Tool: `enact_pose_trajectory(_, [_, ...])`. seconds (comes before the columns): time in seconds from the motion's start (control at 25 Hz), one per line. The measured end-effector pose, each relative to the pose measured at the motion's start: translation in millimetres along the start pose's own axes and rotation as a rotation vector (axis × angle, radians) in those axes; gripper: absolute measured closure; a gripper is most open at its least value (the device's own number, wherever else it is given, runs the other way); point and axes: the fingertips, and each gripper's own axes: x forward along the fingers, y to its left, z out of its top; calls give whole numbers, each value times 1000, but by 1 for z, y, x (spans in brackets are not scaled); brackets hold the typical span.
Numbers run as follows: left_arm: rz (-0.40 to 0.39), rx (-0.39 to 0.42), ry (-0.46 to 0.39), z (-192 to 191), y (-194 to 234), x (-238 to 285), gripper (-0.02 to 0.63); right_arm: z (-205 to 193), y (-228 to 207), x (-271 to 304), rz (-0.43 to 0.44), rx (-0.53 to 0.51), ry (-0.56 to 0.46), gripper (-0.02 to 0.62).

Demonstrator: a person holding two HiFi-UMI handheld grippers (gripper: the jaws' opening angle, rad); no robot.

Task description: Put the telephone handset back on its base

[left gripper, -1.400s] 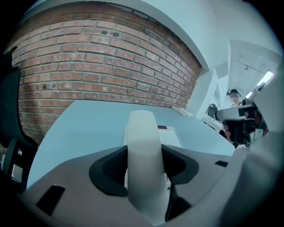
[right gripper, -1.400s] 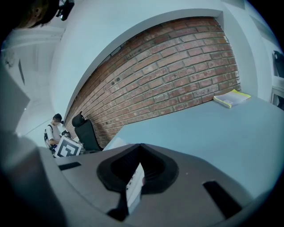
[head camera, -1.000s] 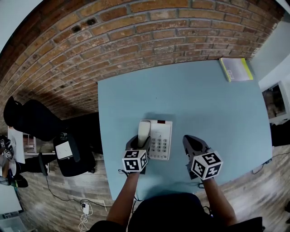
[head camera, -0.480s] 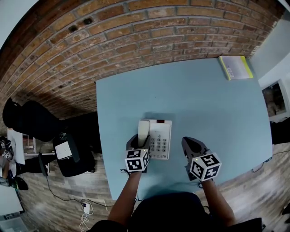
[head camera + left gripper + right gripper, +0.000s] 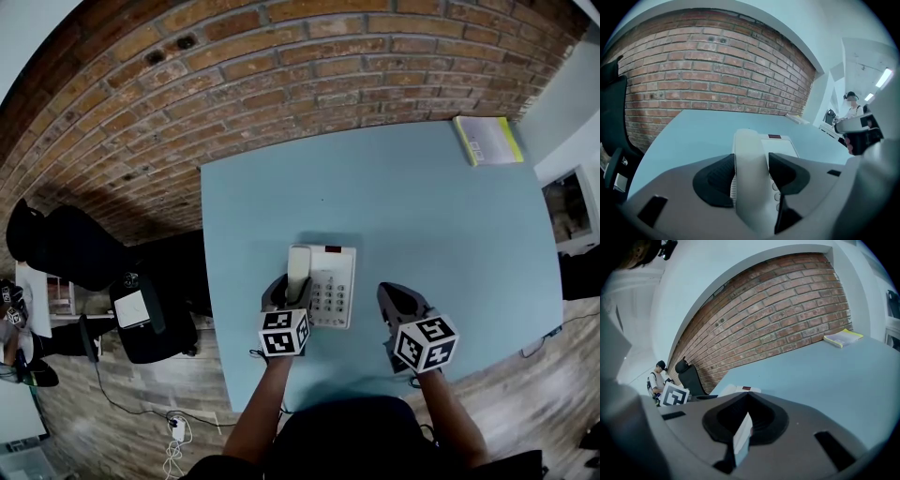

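On the base point(image 5: 333, 291), the handset point(image 5: 298, 265) looks seated, left gripper point(image 5: 287, 298) clamped around it (right gripper point(image 5: 394, 292) closed, empty); letting go comes next.

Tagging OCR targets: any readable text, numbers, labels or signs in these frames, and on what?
Nothing here can be read.
Telephone keypad: key digits too small.
Red patch above the keys: no legible characters.
Yellow-edged book: cover print too small.
Marker cubes: black-and-white squares, no letters.
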Motion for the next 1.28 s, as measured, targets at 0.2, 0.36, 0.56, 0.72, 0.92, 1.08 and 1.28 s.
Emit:
enact_pose_trajectory(0.2, [-3, -17, -16, 3, 4, -9, 377, 0, 7, -2, 13, -8, -3, 588])
enact_pose_trajectory(0.36, [-9, -22, -16, 0, 6, -18, 377, 0, 12, -4, 20, -14, -1, 588])
enact_pose_trajectory(0.56, [-6, -28, -33, 1, 8, -29, 379, -3, 17, -8, 27, -17, 0, 588])
enact_pose_trajectory(0.72, [-10, -19, -45, -1, 9, -37, 396, -5, 23, -11, 33, -24, -3, 588])
enact_pose_trajectory(0.92, [-8, 1, -89, 3, 9, -54, 456, -8, 35, -20, 42, -51, -12, 588])
enact_pose_trajectory(1.08, [-18, 4, -112, 7, 7, -67, 488, -11, 42, -25, 43, -58, -17, 588])
enact_pose_trajectory(1.28, [-48, -13, -146, 11, -1, -87, 558, -15, 53, -30, 51, -65, -19, 588])
